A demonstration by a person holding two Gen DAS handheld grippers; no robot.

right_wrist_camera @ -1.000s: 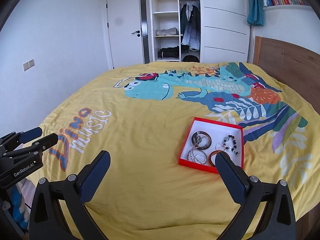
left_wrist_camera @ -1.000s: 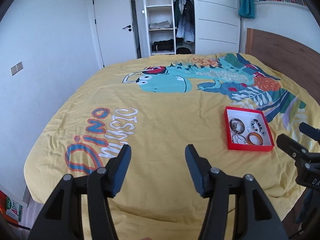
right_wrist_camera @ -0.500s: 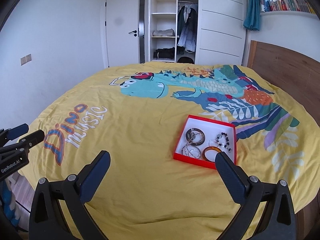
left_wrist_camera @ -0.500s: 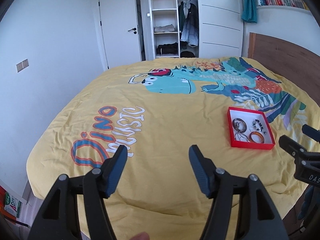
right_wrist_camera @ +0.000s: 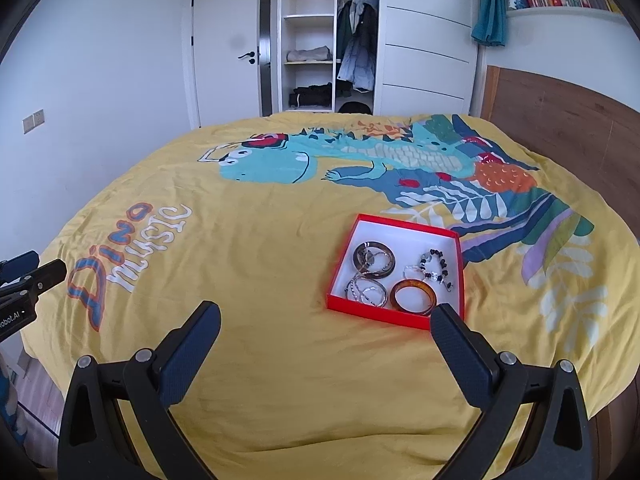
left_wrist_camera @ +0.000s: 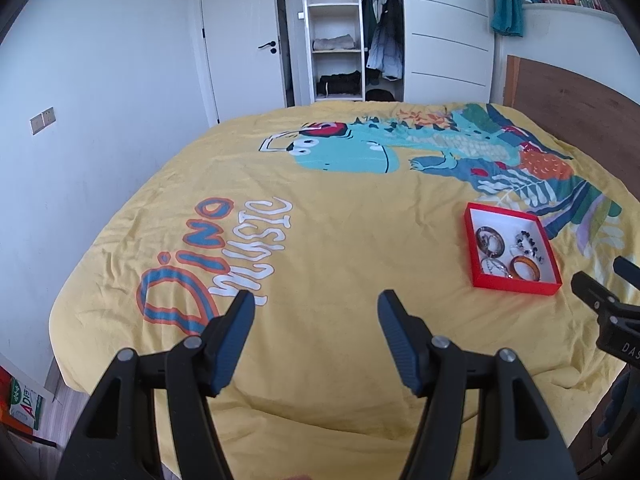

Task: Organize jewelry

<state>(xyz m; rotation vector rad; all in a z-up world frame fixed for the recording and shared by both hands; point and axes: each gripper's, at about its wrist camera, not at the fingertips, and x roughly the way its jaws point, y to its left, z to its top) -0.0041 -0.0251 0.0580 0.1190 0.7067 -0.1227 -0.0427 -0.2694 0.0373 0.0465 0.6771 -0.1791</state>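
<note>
Both grippers spread, nothing held, approaching the jewelry box

Left wrist view: left gripper (left_wrist_camera: 316, 312), jaws just widened and empty, bottom centre; red box (left_wrist_camera: 516, 285) centre right. Right wrist view: right gripper (right_wrist_camera: 326, 320) wide apart, empty; amber bangle (right_wrist_camera: 413, 297) just above its right finger, so lower straight, slowly.
</note>
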